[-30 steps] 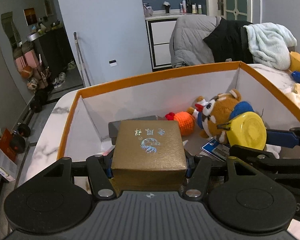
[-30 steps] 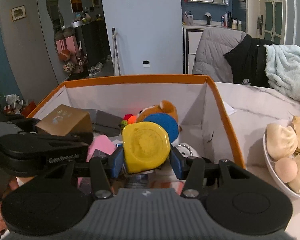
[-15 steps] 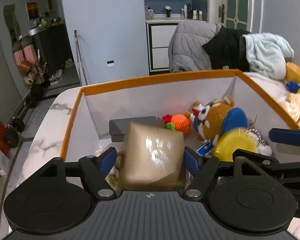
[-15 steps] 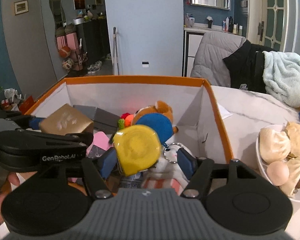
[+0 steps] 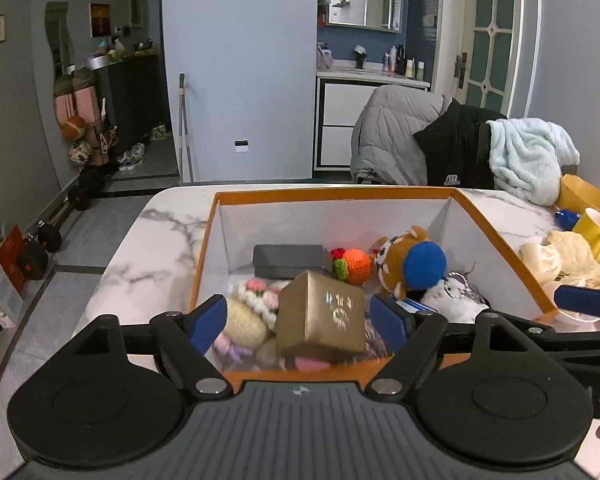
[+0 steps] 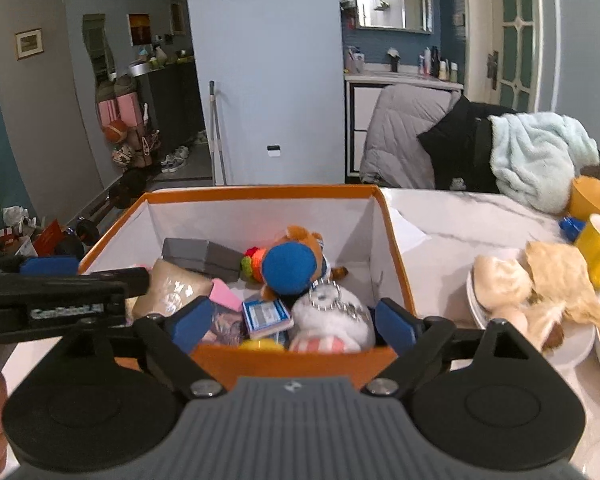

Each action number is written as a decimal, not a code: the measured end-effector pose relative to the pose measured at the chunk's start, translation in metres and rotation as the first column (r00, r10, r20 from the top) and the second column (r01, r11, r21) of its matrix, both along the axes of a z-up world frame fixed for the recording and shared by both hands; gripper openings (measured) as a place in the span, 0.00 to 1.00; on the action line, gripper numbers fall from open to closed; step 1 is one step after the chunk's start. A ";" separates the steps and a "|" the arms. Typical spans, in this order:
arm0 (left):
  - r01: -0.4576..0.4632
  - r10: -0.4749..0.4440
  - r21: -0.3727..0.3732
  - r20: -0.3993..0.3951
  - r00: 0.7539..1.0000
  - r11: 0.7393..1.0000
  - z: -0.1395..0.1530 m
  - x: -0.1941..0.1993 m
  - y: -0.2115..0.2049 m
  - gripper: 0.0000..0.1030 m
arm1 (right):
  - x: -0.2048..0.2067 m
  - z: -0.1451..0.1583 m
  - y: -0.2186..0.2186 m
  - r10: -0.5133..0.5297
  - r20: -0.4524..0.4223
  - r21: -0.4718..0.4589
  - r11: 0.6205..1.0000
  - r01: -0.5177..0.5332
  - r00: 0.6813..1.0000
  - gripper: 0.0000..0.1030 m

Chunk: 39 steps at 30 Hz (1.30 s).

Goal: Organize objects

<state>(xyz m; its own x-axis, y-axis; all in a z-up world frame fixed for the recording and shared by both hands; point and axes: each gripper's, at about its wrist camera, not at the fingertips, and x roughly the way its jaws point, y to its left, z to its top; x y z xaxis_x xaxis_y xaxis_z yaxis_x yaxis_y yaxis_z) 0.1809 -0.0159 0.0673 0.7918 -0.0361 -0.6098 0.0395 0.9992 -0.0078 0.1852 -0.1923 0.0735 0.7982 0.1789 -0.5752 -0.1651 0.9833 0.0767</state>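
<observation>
Jaws open, marble table [image 5: 140, 252], blue walls [image 5: 240, 92]

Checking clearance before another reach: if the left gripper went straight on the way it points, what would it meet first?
Most likely the gold box, lying tilted in the orange bin, directly between the left gripper's open, just-widened jaws. Depth is hard to judge.

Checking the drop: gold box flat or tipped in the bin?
Tipped. The gold box rests corner-up on the soft toys in the orange bin, clear of the open left claw.
</observation>
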 end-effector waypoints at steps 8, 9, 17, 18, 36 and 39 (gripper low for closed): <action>-0.009 0.009 -0.001 -0.028 1.000 1.000 -0.003 -0.029 -0.006 0.92 | -0.035 -0.009 -0.001 0.005 -0.039 -0.046 0.999 -0.007 0.999 0.89; -0.010 0.010 -0.008 -0.033 0.999 1.000 -0.005 -0.033 -0.005 0.92 | -0.039 -0.011 -0.001 0.006 -0.045 -0.052 0.999 -0.008 0.999 0.90; -0.052 0.053 0.017 -0.038 0.998 0.998 -0.007 -0.054 -0.010 0.92 | -0.060 -0.020 -0.002 0.008 -0.078 -0.093 0.996 -0.015 0.997 0.91; -0.054 0.054 0.016 -0.041 0.998 0.998 -0.008 -0.056 -0.009 0.92 | -0.061 -0.020 -0.001 0.008 -0.080 -0.095 0.995 -0.015 0.997 0.91; -0.066 0.068 0.043 -0.045 0.997 0.997 -0.009 -0.064 -0.010 0.94 | -0.058 -0.020 0.002 -0.008 -0.087 -0.102 0.995 -0.001 0.996 0.92; -0.067 0.069 0.045 -0.046 0.997 0.997 -0.009 -0.064 -0.010 0.94 | -0.057 -0.020 0.003 -0.008 -0.090 -0.103 0.995 -0.001 0.996 0.92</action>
<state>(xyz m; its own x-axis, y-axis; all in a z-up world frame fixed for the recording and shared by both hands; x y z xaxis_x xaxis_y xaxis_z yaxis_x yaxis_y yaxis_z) 0.1172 -0.0263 0.0583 0.7619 0.0439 -0.6463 -0.0275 0.9990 0.0355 0.1283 -0.1889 0.0531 0.7430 0.1122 -0.6598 -0.1586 0.9873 -0.0107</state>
